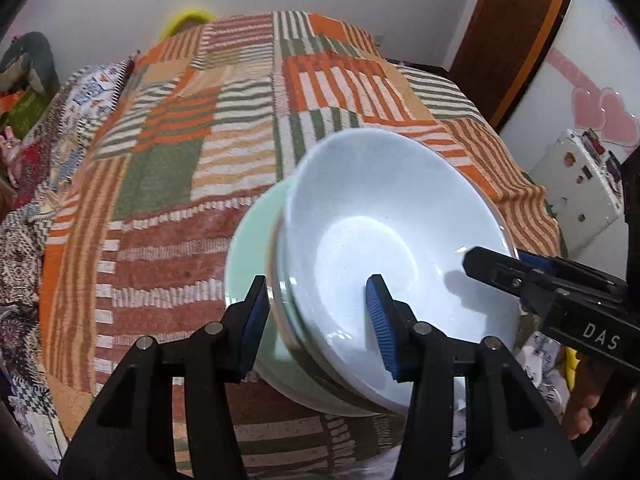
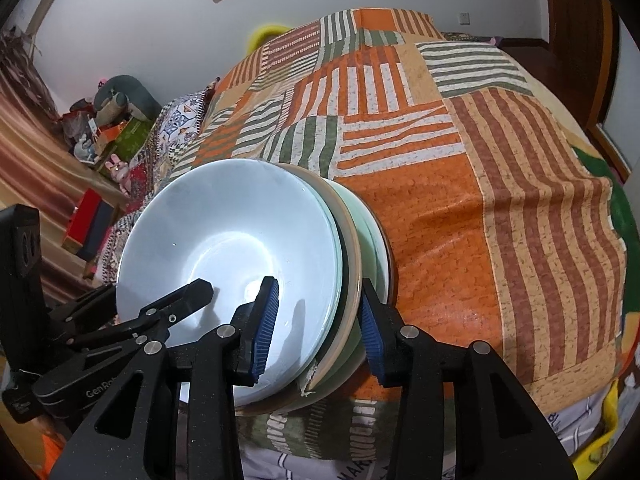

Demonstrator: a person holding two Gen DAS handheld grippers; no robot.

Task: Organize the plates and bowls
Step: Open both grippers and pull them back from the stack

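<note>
A stack of dishes sits tilted near the front edge of the striped patchwork bedcover point(image 1: 172, 168). On top is a pale blue-white bowl point(image 1: 384, 232) point(image 2: 224, 232). Under it lie a tan plate point(image 2: 354, 256) with a chipped rim and pale green dishes point(image 1: 248, 248) point(image 2: 372, 240). My left gripper point(image 1: 316, 324) point(image 2: 160, 290) clamps the stack's rim, one pad inside the bowl and one on the green underside. My right gripper point(image 2: 318, 332) point(image 1: 504, 260) straddles the opposite rim the same way, with its pads against the stack.
The bedcover point(image 2: 480, 200) stretches far beyond the stack. A white cabinet point(image 1: 580, 192) stands off the bed's right side. Toys and boxes point(image 2: 112, 120) are piled along the left wall. A yellow object point(image 1: 188, 20) shows past the far end, and printed bedding point(image 2: 560, 432) hangs below the front edge.
</note>
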